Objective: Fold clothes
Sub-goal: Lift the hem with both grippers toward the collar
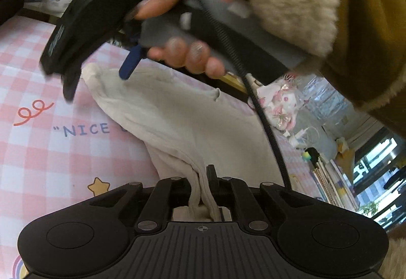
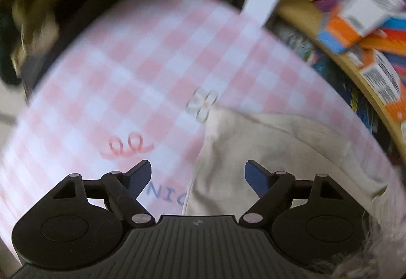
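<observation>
A: Cream cotton, bunched and pinched. Nearest the left wrist camera, the left gripper (image 1: 203, 192) has its jaws closed on an edge of the cream garment (image 1: 177, 121), and a ridge of fabric runs up between its fingers.

B: And the rest of the garment?

A: It spreads away from that pinch over the pink checked cloth (image 1: 50, 152), one layer lapped over another, with a small peak at its far right edge.

B: The right gripper?

A: In the left wrist view the right gripper (image 1: 83, 68) hangs above the garment's far left end, held by a hand (image 1: 192, 15) in a fur-cuffed sleeve. Its own camera shows the fingers spread wide with nothing between them, over the garment's left border.

B: So which step?

A: I'd judge a fold is being carried. Next the free gripper needs a clean bite on an edge.
</observation>
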The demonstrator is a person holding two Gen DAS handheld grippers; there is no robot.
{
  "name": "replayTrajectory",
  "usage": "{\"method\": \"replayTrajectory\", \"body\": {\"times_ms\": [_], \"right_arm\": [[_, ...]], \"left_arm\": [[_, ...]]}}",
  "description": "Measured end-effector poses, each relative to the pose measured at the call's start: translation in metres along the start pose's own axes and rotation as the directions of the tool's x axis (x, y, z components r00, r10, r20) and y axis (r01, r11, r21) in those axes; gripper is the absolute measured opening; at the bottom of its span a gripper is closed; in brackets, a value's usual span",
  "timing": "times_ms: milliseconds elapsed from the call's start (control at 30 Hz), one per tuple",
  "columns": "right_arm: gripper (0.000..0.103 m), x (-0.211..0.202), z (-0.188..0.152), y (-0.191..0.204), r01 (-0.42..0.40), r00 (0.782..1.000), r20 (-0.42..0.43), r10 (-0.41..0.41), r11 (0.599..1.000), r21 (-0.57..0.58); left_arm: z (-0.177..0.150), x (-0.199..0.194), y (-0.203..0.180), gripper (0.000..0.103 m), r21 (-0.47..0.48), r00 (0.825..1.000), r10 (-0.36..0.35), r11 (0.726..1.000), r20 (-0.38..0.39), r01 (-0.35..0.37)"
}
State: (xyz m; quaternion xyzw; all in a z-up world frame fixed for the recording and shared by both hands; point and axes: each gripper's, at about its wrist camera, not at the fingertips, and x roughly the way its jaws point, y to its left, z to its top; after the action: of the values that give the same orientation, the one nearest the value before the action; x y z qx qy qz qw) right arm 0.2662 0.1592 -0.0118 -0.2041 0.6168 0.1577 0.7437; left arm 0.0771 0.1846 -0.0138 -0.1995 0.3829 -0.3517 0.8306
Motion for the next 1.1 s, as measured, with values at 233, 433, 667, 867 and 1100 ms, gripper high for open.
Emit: {"method": "replayTrajectory", "body": {"times_ms": [233, 433, 667, 867, 1100], "right_arm": [[0.081, 0.036, -0.004, 0.034, 0.215, 0.962, -0.114, -0.250, 0.943, -0.254], [0.039, 0.046, -0.014, 0.036, 0.357, 0.903, -0.092, -0.421, 0.850, -0.388], [0.009, 0.001, -0.024, -0.009, 0.298, 0.946, -0.051, -0.319, 0.924, -0.241], [0.008, -0.044, -0.036, -0.052, 0.201, 0.979, 0.002, -0.202, 0.975, -0.089], [0.007, -0.090, -0.081, -0.114, 0.148, 0.983, 0.095, -0.157, 0.984, 0.101]], "left_arm": [[0.006, -0.002, -0.016, 0.006, 0.089, 1.000, -0.008, 0.996, 0.020, 0.007], [0.007, -0.002, -0.023, 0.006, 0.117, 1.000, -0.021, 0.993, 0.022, 0.018], [0.008, -0.005, -0.037, 0.005, 0.178, 0.999, -0.007, 0.984, 0.049, -0.002], [0.011, -0.003, -0.064, 0.004, 0.254, 0.997, -0.027, 0.967, 0.066, 0.009], [0.014, 0.002, -0.097, 0.004, 0.327, 0.995, -0.059, 0.945, 0.077, 0.030]]}}
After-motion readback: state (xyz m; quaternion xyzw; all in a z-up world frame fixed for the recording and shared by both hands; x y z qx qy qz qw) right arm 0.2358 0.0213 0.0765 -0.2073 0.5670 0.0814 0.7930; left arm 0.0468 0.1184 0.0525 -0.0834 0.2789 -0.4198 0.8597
